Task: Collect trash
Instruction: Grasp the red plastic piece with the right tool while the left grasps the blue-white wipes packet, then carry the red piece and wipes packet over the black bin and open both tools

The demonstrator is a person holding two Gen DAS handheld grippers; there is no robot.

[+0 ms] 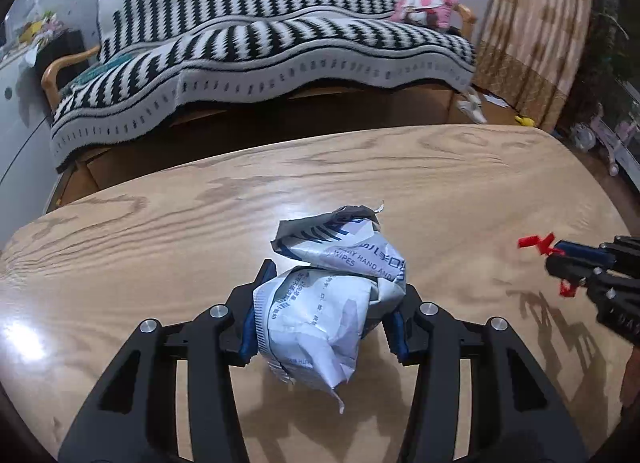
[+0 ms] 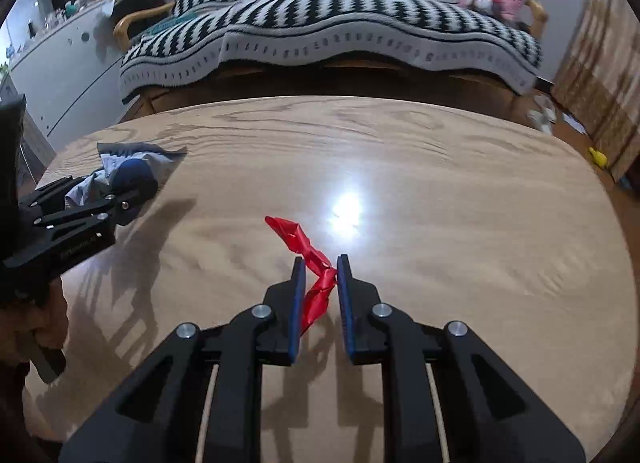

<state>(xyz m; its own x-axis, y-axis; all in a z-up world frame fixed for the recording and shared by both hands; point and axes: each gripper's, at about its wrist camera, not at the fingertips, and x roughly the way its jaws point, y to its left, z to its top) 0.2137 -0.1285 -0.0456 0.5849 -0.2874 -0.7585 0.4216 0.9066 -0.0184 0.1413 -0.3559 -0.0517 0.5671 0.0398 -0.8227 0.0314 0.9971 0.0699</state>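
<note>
- The left gripper (image 1: 326, 313) clenches the crumpled wipes packet (image 1: 332, 295) near the middle of the tabletop (image 1: 460, 183). The soft packet could buckle and slide out on lifting.
- The right gripper (image 2: 320, 295) is nearly closed around the twisted red wrapper (image 2: 312, 263), which lies midway along the tabletop's near edge; I judge it pinched. So thin a strip could slip free.
- Only the right wrist view shows the wrapper's full length; only the left shows the packet's print.

Black angular fingers (image 2: 298, 303), blue ribbed inner faces, silver round screws (image 2: 381, 309)
</note>
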